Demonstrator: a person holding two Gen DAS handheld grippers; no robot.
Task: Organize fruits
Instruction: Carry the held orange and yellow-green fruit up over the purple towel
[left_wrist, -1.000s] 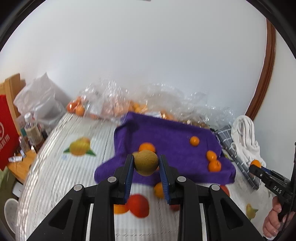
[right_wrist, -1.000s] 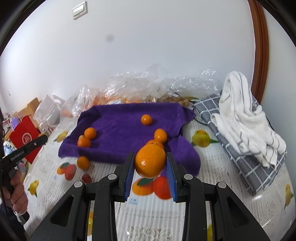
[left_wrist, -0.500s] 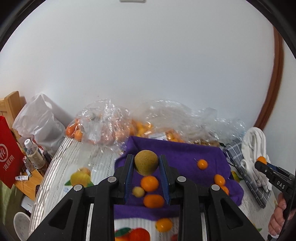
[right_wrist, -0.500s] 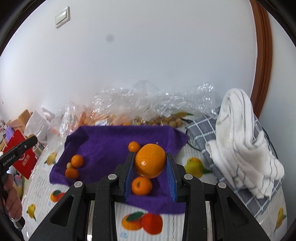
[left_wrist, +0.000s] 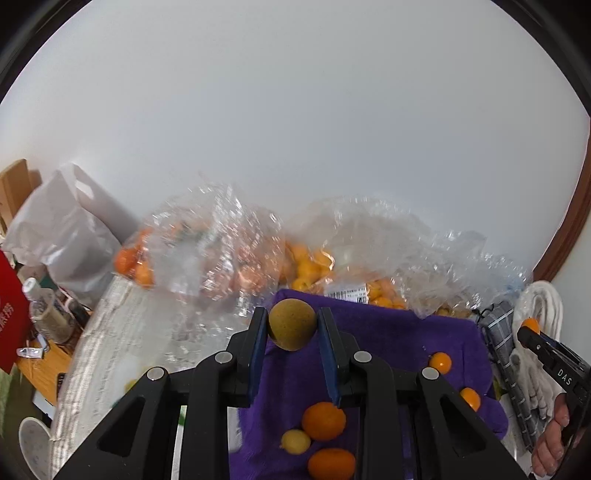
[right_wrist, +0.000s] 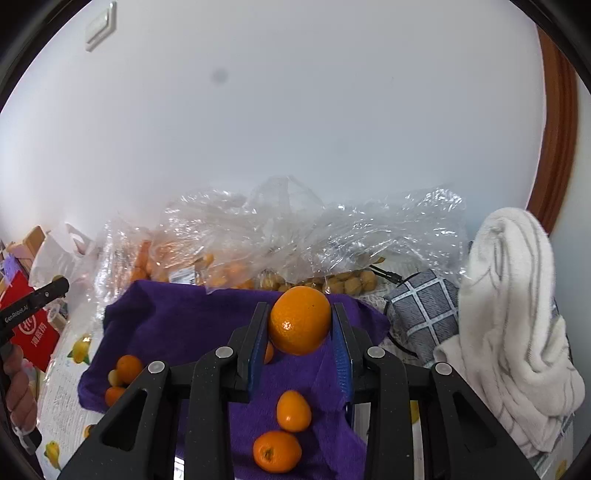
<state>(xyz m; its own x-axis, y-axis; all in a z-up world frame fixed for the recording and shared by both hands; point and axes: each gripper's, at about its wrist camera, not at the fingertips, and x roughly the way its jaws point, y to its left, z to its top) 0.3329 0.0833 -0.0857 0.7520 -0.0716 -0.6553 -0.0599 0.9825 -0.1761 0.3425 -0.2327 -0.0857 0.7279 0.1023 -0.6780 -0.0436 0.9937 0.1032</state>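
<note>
My left gripper (left_wrist: 291, 328) is shut on a brown-green round fruit (left_wrist: 291, 324), held above the far edge of the purple towel (left_wrist: 391, 343). My right gripper (right_wrist: 300, 325) is shut on a big orange (right_wrist: 300, 320) over the same purple towel (right_wrist: 177, 325). Small oranges (left_wrist: 323, 421) and a yellow fruit (left_wrist: 295, 441) lie loose on the towel. More oranges (right_wrist: 293, 411) lie on it under the right gripper. Clear plastic bags (left_wrist: 229, 251) of oranges and brown fruit (right_wrist: 351, 284) sit behind the towel by the wall.
A white striped towel (right_wrist: 513, 314) on a grey checked cloth (right_wrist: 424, 306) lies at the right. A white plastic bag (left_wrist: 62, 236), a bottle (left_wrist: 40, 306) and a red bag (right_wrist: 33, 325) stand at the left. The white wall is close behind.
Both grippers have moved forward over the purple towel toward the plastic bags, each keeping its fruit. The bags and wall look nearer; the printed tablecloth has dropped out of the lower view.
</note>
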